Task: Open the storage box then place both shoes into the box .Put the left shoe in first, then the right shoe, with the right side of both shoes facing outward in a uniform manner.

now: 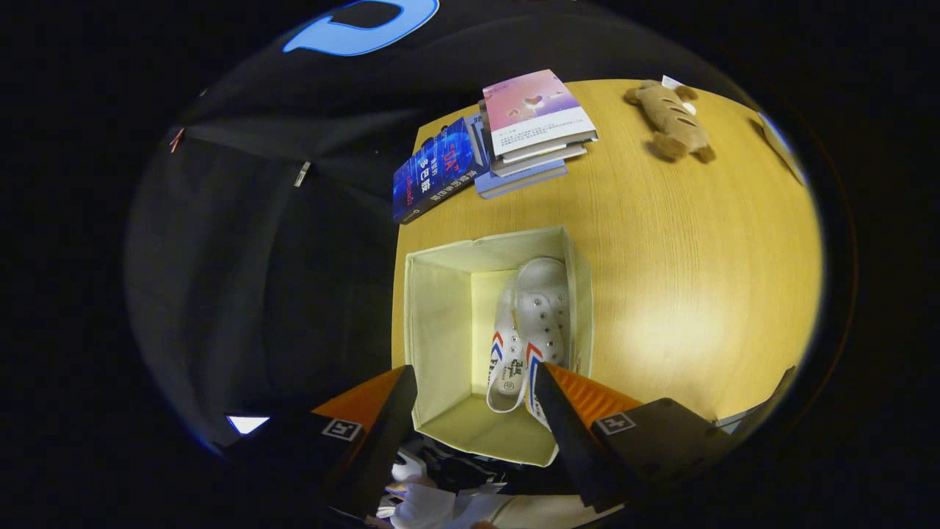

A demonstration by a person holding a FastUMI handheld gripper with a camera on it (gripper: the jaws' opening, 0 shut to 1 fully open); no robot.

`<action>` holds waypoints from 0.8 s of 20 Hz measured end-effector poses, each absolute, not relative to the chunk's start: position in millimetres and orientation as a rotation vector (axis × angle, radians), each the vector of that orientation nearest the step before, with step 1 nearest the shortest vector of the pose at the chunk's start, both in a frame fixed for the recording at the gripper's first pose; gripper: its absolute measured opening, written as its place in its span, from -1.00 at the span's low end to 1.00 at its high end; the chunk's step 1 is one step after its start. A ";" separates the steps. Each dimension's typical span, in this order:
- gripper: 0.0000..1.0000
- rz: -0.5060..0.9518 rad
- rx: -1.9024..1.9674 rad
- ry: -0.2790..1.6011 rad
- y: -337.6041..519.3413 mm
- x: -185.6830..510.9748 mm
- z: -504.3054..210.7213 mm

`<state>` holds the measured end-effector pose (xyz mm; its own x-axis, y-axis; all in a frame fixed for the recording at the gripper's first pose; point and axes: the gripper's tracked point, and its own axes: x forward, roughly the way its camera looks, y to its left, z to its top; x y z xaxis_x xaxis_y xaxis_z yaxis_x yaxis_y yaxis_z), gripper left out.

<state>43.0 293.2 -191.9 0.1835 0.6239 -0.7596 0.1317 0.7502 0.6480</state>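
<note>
Below, the gripper (477, 411) hangs over the storage box (448, 323) with its two fingers spread wide apart and nothing between them but the box's near wall and open mouth; neither finger presses on anything, though the right-hand finger's tip overlaps the heel of the nearer shoe in this view and I cannot tell whether it touches it. The box stands open on the wooden table (683, 279), close against the table's left edge and towards its near end; its cream fabric walls stand upright and the lid is out of sight. Both shoes lie inside, packed on their sides against the box's right wall, heels towards the fingers and toes pointing away; the white shoe nearer that wall (547, 308) shows its row of eyelets and a red and blue stripe, and the second shoe (505, 360) lies just beside it on the left, touching it, with the same stripe showing; the left half of the box floor is bare. Beyond the box, at the table's far left corner, a stack of books (532, 125) sits with a blue book (433, 170) leaning off the edge beside it; a brown plush toy (672, 121) lies well apart from them near the far right corner.
</note>
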 end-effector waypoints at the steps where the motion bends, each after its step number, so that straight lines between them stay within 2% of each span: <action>1: 0.97 0.390 0.683 1.367 291.3 41.9 -191.3; 6: 0.97 0.394 0.688 1.359 280.4 38.1 -188.8; 10: 0.97 0.392 0.702 1.270 255.2 42.7 -176.1; 16: 0.97 0.237 0.622 1.059 162.5 47.3 -170.2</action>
